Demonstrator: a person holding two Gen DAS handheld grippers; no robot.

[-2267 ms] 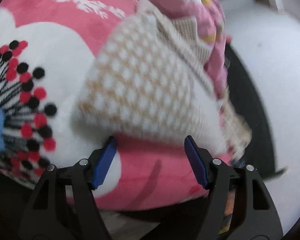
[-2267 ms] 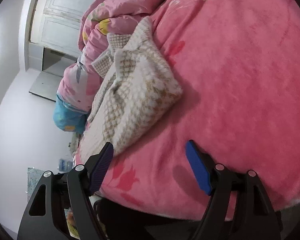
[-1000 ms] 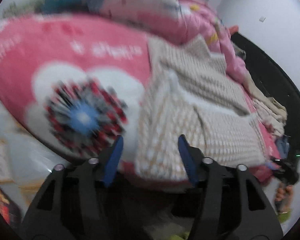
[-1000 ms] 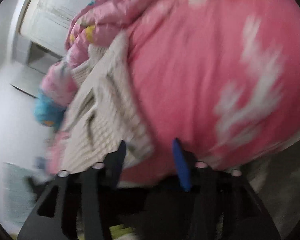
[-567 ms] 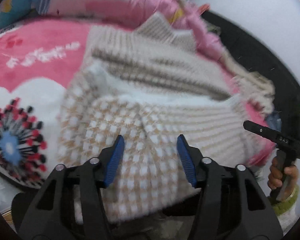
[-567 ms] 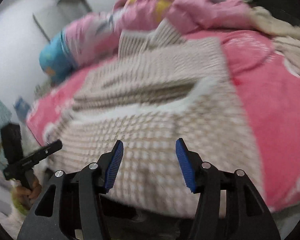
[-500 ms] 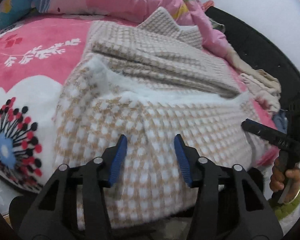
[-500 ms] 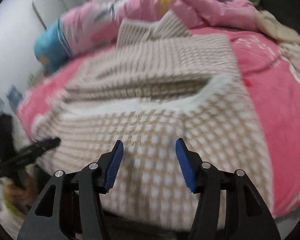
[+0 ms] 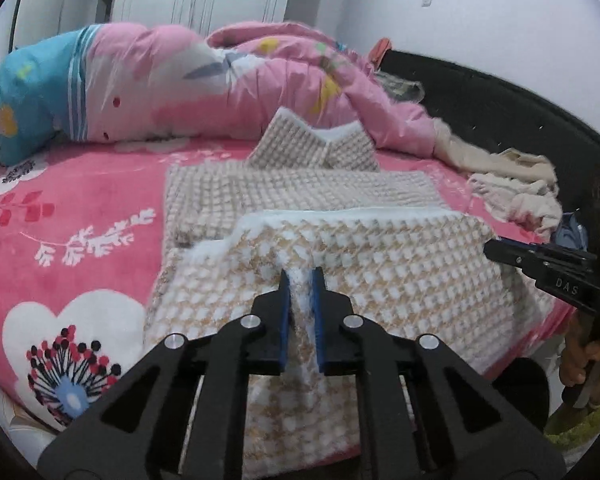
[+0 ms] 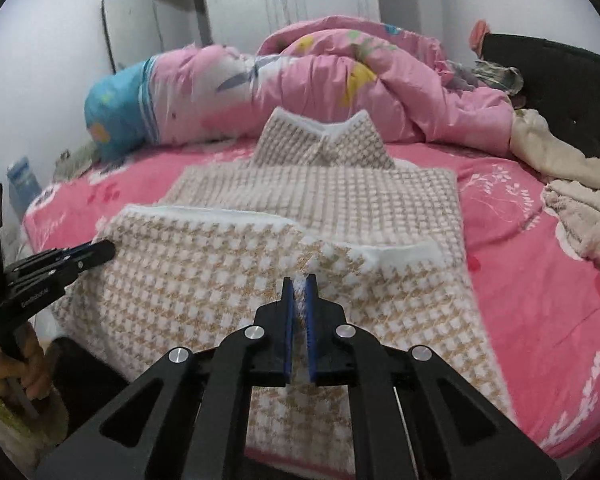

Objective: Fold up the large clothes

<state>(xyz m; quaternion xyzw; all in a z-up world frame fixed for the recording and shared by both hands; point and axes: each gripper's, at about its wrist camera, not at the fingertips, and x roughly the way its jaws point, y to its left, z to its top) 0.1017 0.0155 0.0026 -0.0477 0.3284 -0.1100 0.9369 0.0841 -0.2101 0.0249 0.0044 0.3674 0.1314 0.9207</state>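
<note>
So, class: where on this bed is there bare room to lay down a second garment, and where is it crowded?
Bare pink blanket lies left of the checked garment, between it and the bed's left edge. A narrower bare strip lies between the garment and the cream clothes pile. The far side is crowded by the pink duvet.

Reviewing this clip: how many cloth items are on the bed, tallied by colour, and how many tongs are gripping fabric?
Beige-and-white checked garment: 1
Pink blanket covering the bed: 1
Pink quilt with a blue end: 1
Cream clothes pile: 1
Tongs shut on the checked garment: 2, left tongs and right tongs
Total: 4 cloth items, 2 tongs
</note>
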